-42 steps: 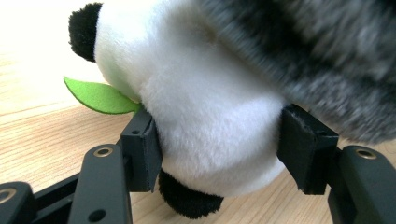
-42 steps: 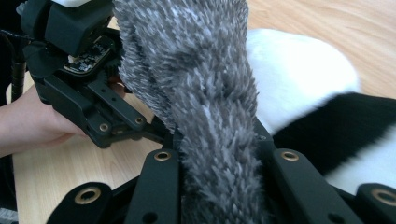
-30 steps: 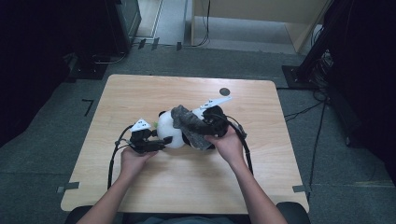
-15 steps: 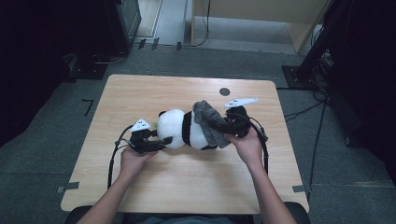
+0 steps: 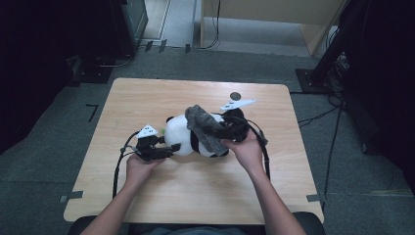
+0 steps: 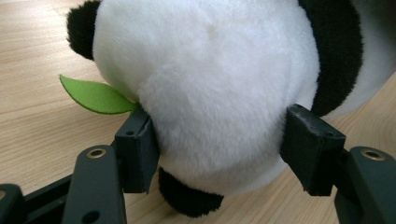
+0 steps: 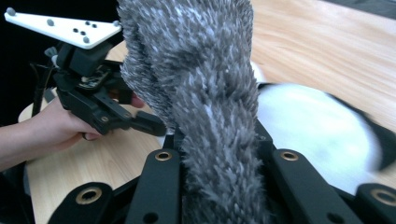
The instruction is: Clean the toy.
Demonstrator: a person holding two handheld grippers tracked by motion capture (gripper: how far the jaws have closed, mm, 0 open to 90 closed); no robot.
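The left gripper [image 6: 217,144] had its two black jaws spread wide around the white head of a plush panda [image 6: 210,88], the pads pressed into the fur on either side, so it held the toy by the head. In the left gripper view a black ear showed at the upper left, another black patch lay just below the jaws, and a green felt leaf [image 6: 95,95] stuck out from the head beside the left jaw, above the wooden table [image 6: 32,135]. The right gripper [image 7: 219,154] was closed tight on a shaggy grey cloth [image 7: 201,84], which rose between its jaws and hung over the panda's white and black body [image 7: 313,135]. In the right gripper view the left hand [image 7: 56,123] and its gripper, topped by a pale three-cornered plate, lay farther off beside the toy. From the high view the panda [image 5: 183,137] lay on its side near the middle of the table [image 5: 161,98], head toward the left gripper [image 5: 169,148], with the grey cloth [image 5: 203,125] draped across its body and the right gripper [image 5: 227,128] at its far end. A small dark round mark [image 5: 235,96] sat on the tabletop beyond the toy.
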